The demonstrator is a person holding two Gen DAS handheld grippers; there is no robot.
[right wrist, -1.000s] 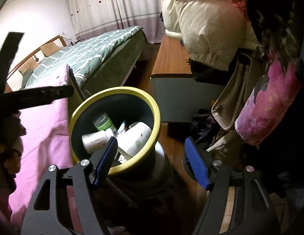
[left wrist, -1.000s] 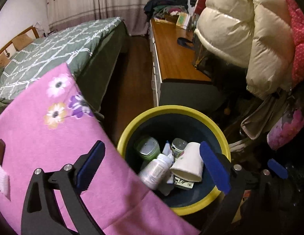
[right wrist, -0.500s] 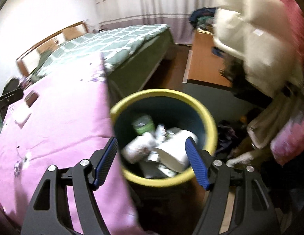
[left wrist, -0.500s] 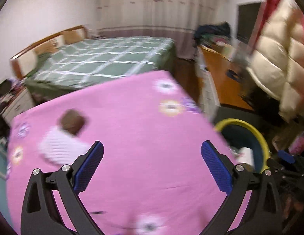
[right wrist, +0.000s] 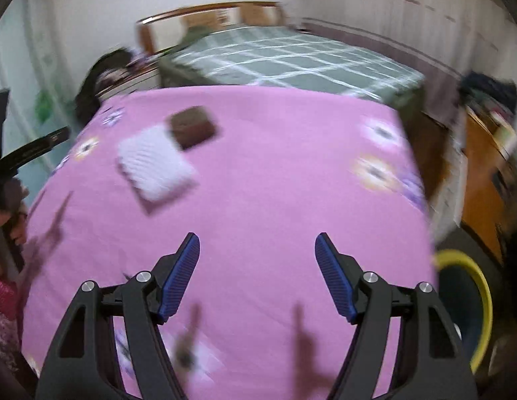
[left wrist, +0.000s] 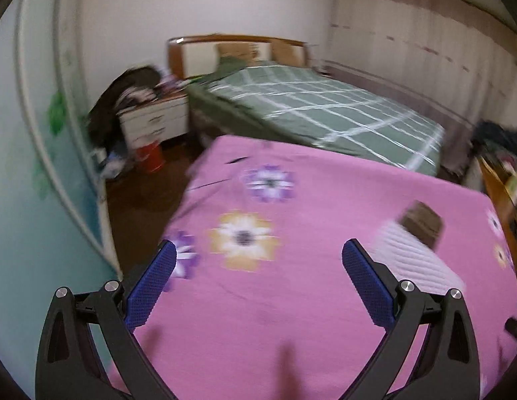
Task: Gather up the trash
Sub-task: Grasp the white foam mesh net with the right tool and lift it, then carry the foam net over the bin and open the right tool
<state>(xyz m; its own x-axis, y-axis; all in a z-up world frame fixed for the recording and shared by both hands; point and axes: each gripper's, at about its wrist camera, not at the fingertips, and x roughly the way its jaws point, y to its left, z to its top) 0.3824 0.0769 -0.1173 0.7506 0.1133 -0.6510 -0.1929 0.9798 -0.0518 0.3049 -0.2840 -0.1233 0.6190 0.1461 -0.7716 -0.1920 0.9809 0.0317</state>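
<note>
The right gripper (right wrist: 256, 273) hangs over the pink flowered cloth (right wrist: 275, 183) with its jaws spread apart and nothing between the blue pads (right wrist: 178, 280). In the upper left of its frame, well apart from the fingertips, lie two pieces of trash: a white ribbed packet (right wrist: 155, 166) and a brown block (right wrist: 193, 128) that overlaps the packet's upper right corner. The packet's long axis runs from upper left to lower right; the block's broad face tilts toward the upper right. Both are blurred, so what they are made of cannot be told.

The left gripper (left wrist: 258, 283) likewise stands wide open and empty above the same cloth (left wrist: 292, 300). Here the white packet (left wrist: 415, 260) sits just beside the right pad at the right of the frame, its long axis slanting from upper left to lower right, with the brown block (left wrist: 422, 225) at its upper end.

Only the right wrist view shows the yellow-rimmed bin (right wrist: 475, 286), at the lower right edge past the cloth. Only the left wrist view shows the white drawer unit (left wrist: 155, 123) and red tub (left wrist: 150, 158) at the left. Both show the green checked bed (left wrist: 325, 113) beyond.
</note>
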